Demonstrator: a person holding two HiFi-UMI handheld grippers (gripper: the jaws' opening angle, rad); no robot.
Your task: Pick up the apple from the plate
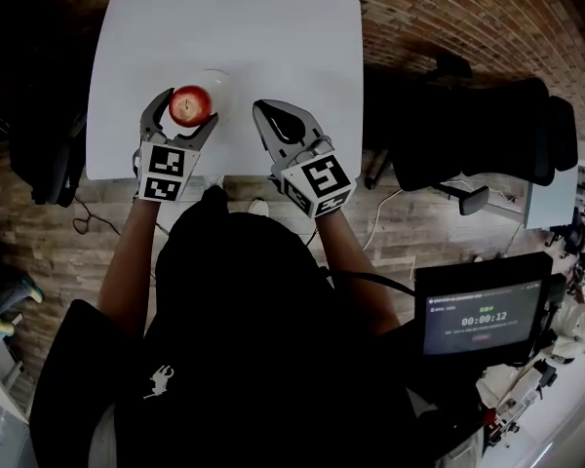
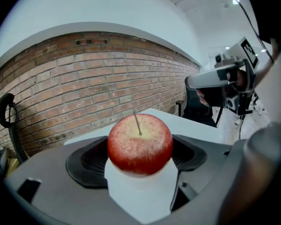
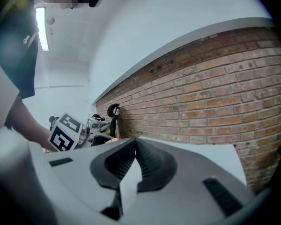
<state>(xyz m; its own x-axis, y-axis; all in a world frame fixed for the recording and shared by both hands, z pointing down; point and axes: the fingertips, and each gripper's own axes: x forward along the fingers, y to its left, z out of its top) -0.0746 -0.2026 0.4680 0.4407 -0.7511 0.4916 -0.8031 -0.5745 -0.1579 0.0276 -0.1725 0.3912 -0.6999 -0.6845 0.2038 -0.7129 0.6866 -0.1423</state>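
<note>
Person's dark top (image 1: 244, 300): nearest the lens, arms stretched toward the desk (image 1: 292, 37).
Left claw (image 1: 187, 117): closed on the apple (image 2: 139, 144), pads against both its sides, apparently gripping it to lift.
Plate (image 1: 226, 78): white, held nothing else; the apple sat at its near-left edge.
Right claw (image 3: 134, 146): tips together, empty, right of the plate, apparently idle.

I see a red apple (image 2: 139, 144) speckled yellow near its stem, a white plate (image 1: 218, 80), a white counter (image 1: 273, 27) and a red-brown brick wall (image 2: 84, 78).

One apple (image 1: 189, 105), one plate (image 1: 220, 78), one table (image 1: 273, 37), two grippers (image 1: 188, 108) (image 1: 261, 109).
</note>
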